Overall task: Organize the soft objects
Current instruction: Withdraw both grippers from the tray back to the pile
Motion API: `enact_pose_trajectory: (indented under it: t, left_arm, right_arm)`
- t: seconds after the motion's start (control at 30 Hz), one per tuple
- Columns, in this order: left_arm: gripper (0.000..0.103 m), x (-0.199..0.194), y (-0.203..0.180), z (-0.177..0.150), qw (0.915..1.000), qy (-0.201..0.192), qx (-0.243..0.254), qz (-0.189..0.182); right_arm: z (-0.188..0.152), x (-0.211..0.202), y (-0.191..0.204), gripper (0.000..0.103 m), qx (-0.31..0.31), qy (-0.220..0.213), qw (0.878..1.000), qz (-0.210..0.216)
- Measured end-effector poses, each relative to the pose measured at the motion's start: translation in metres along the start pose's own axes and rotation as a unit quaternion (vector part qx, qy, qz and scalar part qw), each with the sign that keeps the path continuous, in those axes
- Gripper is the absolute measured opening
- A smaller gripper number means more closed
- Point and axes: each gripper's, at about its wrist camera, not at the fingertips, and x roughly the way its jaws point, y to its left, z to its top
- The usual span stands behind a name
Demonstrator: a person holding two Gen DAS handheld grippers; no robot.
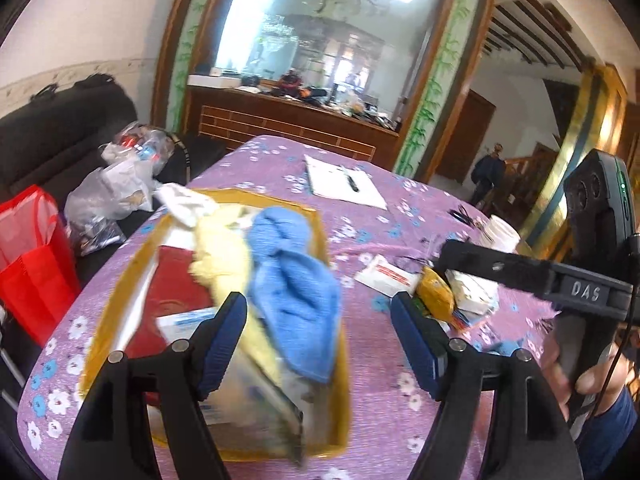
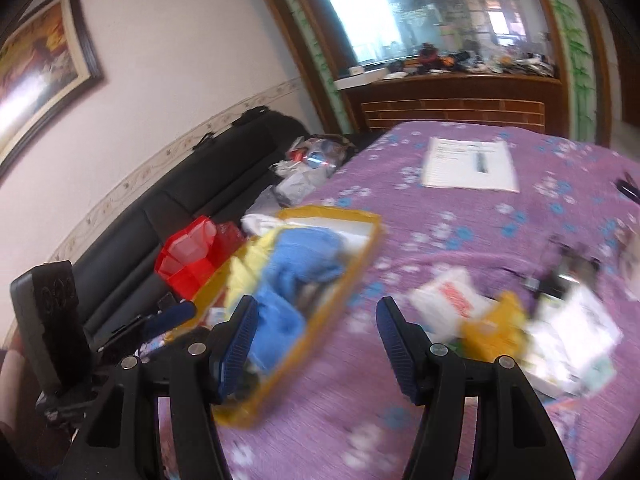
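On the purple flowered bench [image 1: 372, 240] a yellow-rimmed box [image 1: 336, 360] at the left holds a white cloth [image 1: 186, 202], a yellow cloth [image 1: 224, 256] and a blue cloth [image 1: 294, 276]. The left hand-held gripper [image 1: 318, 340] gapes, empty, above the box; the right hand-held gripper [image 2: 316, 346] gapes too, gripping nothing, over bare bench beside it

A counter under a purple cloth printed with white and blue flowers [image 1: 376, 420] carries a white sheet of paper [image 1: 340, 186] at its far side, with a black pen [image 1: 352, 183] lying on it. Beside the counter stands a black leather sofa [image 2: 168, 216], holding a red plastic bag [image 1: 34, 256] and clear plastic bags [image 1: 108, 196]. A wood-framed painting [image 2: 44, 68] hangs above.
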Motion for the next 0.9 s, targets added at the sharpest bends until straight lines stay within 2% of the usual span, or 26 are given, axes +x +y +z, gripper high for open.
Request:
enact_pose_trajectory:
  t: [0.2,0.33,0.43,0.53,0.6,0.77,0.9]
  left_arm:
    - [0.077,0.010,-0.031,-0.001,0.9996,0.011,0.026,-0.003]
    - [0.078,0.021,-0.070,-0.003,0.9971,0.026,0.068,-0.025]
    - [0.085,0.034,-0.106,-0.012,0.9908,0.056,0.109,-0.057]
    - [0.086,0.055,-0.154,-0.032,0.9744,0.108,0.166,-0.107]
    - [0.086,0.067,-0.177,-0.045,0.9640,0.134,0.192,-0.126]
    - [0.086,0.103,-0.224,-0.069,0.9415,0.181,0.256,-0.123]
    - [0.086,0.121,-0.244,-0.079,0.9270,0.201,0.291,-0.124]
  right_arm:
    - [-0.016,-0.062,-0.067,0.071,0.041,-0.032,0.998,-0.033]
    - [-0.032,-0.097,-0.118,0.074,0.082,-0.071,0.992,-0.068]
    - [-0.044,-0.110,-0.159,0.074,0.149,-0.091,0.983,-0.055]
    - [-0.049,-0.110,-0.189,0.074,0.208,-0.081,0.974,-0.046]
    - [-0.052,-0.111,-0.198,0.074,0.233,-0.078,0.969,-0.032]
    - [-0.053,-0.113,-0.198,0.074,0.245,-0.074,0.966,-0.026]
    - [-0.054,-0.117,-0.199,0.074,0.251,-0.079,0.964,-0.024]
